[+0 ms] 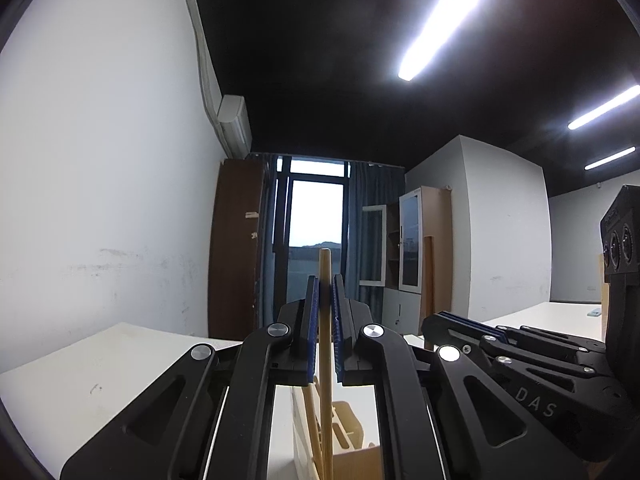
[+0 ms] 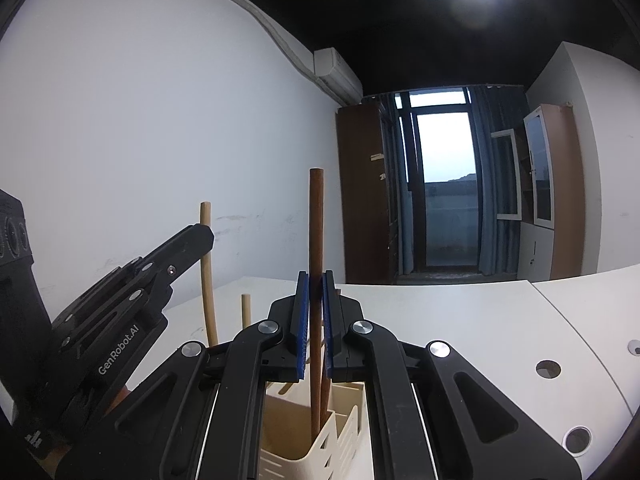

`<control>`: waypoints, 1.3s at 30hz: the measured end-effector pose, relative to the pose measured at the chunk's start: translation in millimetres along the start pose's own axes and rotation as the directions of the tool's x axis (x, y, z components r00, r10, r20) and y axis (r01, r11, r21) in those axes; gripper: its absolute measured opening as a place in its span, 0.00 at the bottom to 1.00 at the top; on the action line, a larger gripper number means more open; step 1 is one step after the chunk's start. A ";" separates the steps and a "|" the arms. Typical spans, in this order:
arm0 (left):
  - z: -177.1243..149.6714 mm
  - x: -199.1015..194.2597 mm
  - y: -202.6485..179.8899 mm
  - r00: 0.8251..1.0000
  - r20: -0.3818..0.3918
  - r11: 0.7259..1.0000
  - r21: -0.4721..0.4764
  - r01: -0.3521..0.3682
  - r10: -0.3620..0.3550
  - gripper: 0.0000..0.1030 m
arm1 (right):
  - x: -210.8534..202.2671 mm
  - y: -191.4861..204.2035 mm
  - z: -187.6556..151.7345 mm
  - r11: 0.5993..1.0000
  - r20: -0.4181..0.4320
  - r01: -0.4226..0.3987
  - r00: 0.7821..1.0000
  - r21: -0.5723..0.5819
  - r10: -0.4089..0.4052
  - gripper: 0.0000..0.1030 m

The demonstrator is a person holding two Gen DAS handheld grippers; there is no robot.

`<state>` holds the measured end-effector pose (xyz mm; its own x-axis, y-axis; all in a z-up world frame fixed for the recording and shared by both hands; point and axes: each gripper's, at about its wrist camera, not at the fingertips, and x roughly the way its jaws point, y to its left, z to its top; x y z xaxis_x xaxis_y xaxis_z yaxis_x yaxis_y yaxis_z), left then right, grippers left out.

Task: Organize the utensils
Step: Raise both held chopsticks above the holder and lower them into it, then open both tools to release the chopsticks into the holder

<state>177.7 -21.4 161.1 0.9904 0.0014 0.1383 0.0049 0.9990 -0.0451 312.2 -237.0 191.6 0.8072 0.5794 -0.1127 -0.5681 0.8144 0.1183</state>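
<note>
My left gripper is shut on a pale wooden utensil handle that stands upright, with its lower end down in a cream utensil holder below the jaws. My right gripper is shut on a dark brown wooden handle, also upright, its lower end inside a compartment of the same cream holder. Each gripper shows in the other's view: the right gripper close on the right, the left gripper on the left around the pale handle. A second short pale stick rises from the holder. The utensils' working ends are hidden.
The holder stands on a white table with round cable holes at the right. A white wall runs along the left. Far back are a window door, a brown cabinet and another white table.
</note>
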 end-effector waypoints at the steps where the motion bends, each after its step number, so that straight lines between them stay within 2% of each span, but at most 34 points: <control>1: -1.2 -0.2 1.7 1.000 -0.007 1.000 -0.008 0.006 -0.006 0.06 | -1.6 1.8 -2.0 1.000 -0.005 -0.002 1.000 -0.002 0.002 0.07; 8: -8.4 -1.9 6.8 0.998 -0.053 0.999 -0.037 0.040 -0.041 0.06 | -0.6 3.7 -7.6 1.000 -0.039 -0.002 0.999 -0.015 0.001 0.07; 16: -20.1 -8.9 4.0 0.994 -0.091 0.998 -0.019 0.059 -0.060 0.06 | 2.4 3.1 -17.6 1.000 -0.095 0.001 0.995 -0.016 -0.003 0.07; 32: -19.7 -21.4 9.1 0.995 -0.079 0.998 -0.020 0.056 -0.058 0.06 | -5.2 8.5 -31.4 1.000 -0.139 0.020 0.990 -0.022 -0.023 0.08; 35: -21.0 -17.0 12.2 0.993 -0.105 0.998 -0.039 0.056 -0.060 0.07 | -7.6 8.3 -33.2 0.999 -0.142 0.028 0.989 -0.025 -0.031 0.13; 37: -18.2 -15.9 15.6 0.991 -0.118 0.996 -0.062 0.063 -0.070 0.14 | -10.5 6.0 -32.3 0.999 -0.142 0.027 0.989 -0.023 -0.030 0.21; 39: -14.3 -18.6 19.5 0.992 -0.111 0.996 -0.064 0.056 -0.063 0.17 | -13.4 3.5 -31.1 0.999 -0.141 0.034 0.989 -0.019 -0.037 0.23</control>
<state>161.4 -2.6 143.5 0.9973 -0.0670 0.0299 0.0697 0.9925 -0.1009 294.3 -241.0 162.9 0.7967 0.5478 -0.2553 -0.5431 0.8342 0.0952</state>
